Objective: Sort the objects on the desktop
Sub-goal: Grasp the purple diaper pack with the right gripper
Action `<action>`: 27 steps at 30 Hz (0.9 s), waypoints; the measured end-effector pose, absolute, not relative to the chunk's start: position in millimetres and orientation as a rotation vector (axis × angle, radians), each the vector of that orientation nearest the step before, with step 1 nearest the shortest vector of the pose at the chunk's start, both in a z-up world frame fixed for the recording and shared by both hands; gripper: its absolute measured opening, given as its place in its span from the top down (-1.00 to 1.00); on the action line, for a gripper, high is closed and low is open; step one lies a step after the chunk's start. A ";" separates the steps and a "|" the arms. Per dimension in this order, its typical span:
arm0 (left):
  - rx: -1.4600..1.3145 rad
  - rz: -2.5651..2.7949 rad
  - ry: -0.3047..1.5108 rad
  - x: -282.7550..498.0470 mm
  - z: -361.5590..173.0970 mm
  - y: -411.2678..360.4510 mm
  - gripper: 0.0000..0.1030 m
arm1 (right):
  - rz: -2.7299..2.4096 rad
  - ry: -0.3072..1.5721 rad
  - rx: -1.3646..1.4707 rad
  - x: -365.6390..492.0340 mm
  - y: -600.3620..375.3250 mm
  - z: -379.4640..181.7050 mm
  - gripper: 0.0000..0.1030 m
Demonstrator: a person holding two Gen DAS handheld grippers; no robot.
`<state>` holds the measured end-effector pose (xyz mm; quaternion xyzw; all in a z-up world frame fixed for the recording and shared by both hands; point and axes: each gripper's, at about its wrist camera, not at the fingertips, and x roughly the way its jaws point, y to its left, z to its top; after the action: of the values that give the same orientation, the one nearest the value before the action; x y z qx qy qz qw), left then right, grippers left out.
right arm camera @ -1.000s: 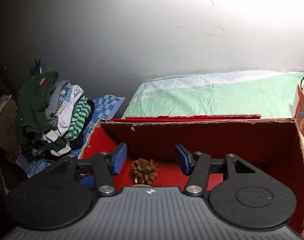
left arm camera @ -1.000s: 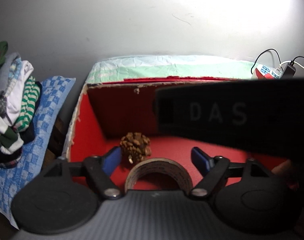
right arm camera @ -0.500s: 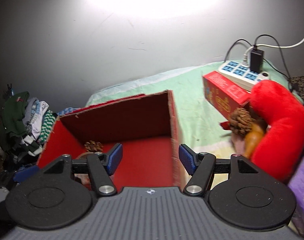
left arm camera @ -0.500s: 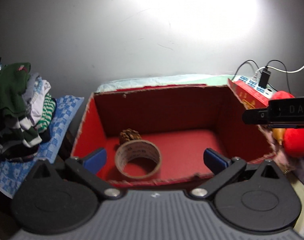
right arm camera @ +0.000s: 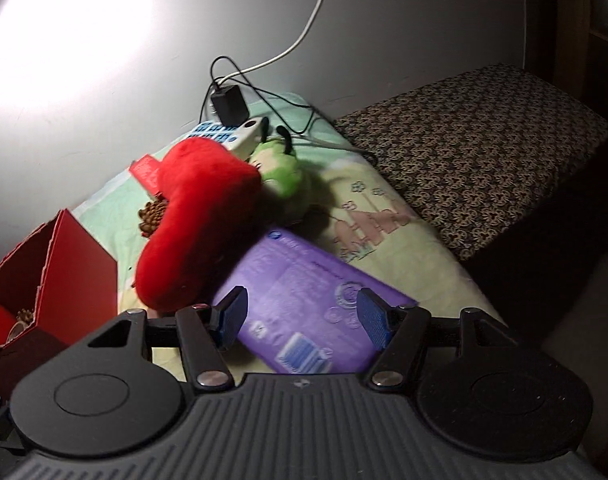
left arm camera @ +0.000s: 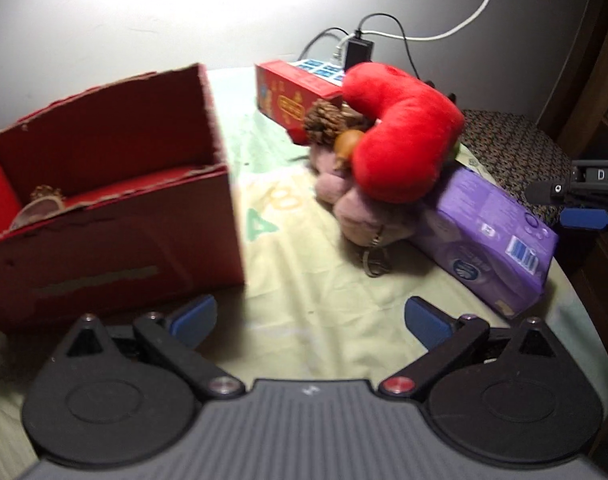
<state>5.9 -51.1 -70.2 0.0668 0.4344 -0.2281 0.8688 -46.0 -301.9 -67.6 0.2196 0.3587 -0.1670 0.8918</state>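
A red cardboard box (left arm camera: 104,208) stands at the left and holds a tape roll (left arm camera: 32,212) and a pine cone (left arm camera: 46,192). To its right lies a pile: a red plush (left arm camera: 400,136), a pine cone (left arm camera: 322,122), a pink plush (left arm camera: 356,208), a purple tissue pack (left arm camera: 492,232) and a red carton (left arm camera: 292,100). My left gripper (left arm camera: 310,320) is open and empty above the cloth in front of the pile. My right gripper (right arm camera: 302,316) is open and empty over the purple pack (right arm camera: 304,300), beside the red plush (right arm camera: 196,224). A green plush (right arm camera: 282,172) lies behind it.
A power strip (right arm camera: 228,136) with a plugged charger and cables lies at the back by the wall. A patterned stool (right arm camera: 472,152) stands to the right of the table. The table is covered by a pale green printed cloth (left arm camera: 304,280).
Both grippers have swung right, away from the red box toward the pile. The tape roll has been let go and lies in the box. The left jaws have opened wide.
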 end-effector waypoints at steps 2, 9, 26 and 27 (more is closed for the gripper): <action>0.160 -0.491 0.919 1.2 -74.7 -76.3 -0.87 | -0.364 0.745 0.457 -46.3 -317.4 -71.5 -0.22; 0.214 -0.501 0.923 -9.8 -87.9 -137.2 -0.80 | -0.320 0.799 0.530 -31.3 -363.0 -97.7 -0.01; 0.151 -0.506 0.977 10.6 -108.6 -164.1 -0.83 | -0.016 0.897 0.609 4.0 -377.3 -116.5 0.00; 0.138 -0.510 0.983 12.0 -107.5 -161.9 -0.77 | -0.008 0.907 0.613 2.6 -376.2 -116.4 0.00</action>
<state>12.0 -161.9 -107.5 0.0653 0.4663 -0.2418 0.8484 2.6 -376.2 -116.4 0.2915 0.4313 -0.0040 0.8538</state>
